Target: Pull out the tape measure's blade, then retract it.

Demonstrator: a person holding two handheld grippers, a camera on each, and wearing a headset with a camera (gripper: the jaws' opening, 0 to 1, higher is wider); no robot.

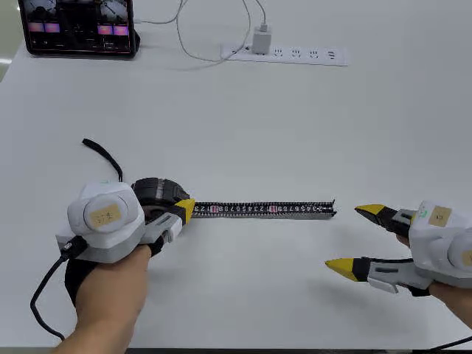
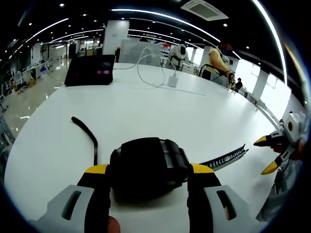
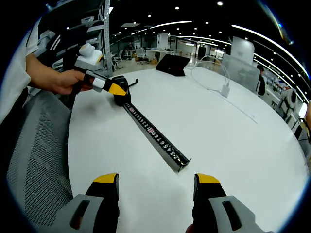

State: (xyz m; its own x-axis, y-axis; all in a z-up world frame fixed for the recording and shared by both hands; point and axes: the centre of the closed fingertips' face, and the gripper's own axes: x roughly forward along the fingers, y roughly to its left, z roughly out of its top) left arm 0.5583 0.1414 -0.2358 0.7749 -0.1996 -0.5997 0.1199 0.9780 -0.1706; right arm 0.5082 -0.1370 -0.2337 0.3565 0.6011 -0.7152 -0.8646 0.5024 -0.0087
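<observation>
My left gripper [image 1: 168, 206] is shut on the black tape measure case [image 1: 156, 193], which rests on the white table [image 1: 243, 133]. The case [image 2: 148, 162] sits clamped between the yellow-tipped jaws of that gripper [image 2: 149, 170]. The blade [image 1: 264, 209] lies pulled out flat on the table, running right to its end hook [image 1: 333, 209]. My right gripper [image 1: 355, 237] stands open just right of the hook, apart from it. In the right gripper view the blade [image 3: 154, 137] ends a little ahead of the open gripper [image 3: 156, 179], and the left gripper [image 3: 104, 85] holds the case [image 3: 121, 87].
The case's black wrist strap [image 1: 103, 156] trails behind it on the table. A dark tablet [image 1: 79, 26] stands at the back left. A white power strip [image 1: 295, 54] with a charger [image 1: 262, 38] and cables lies at the back. The table's near edge runs along the bottom.
</observation>
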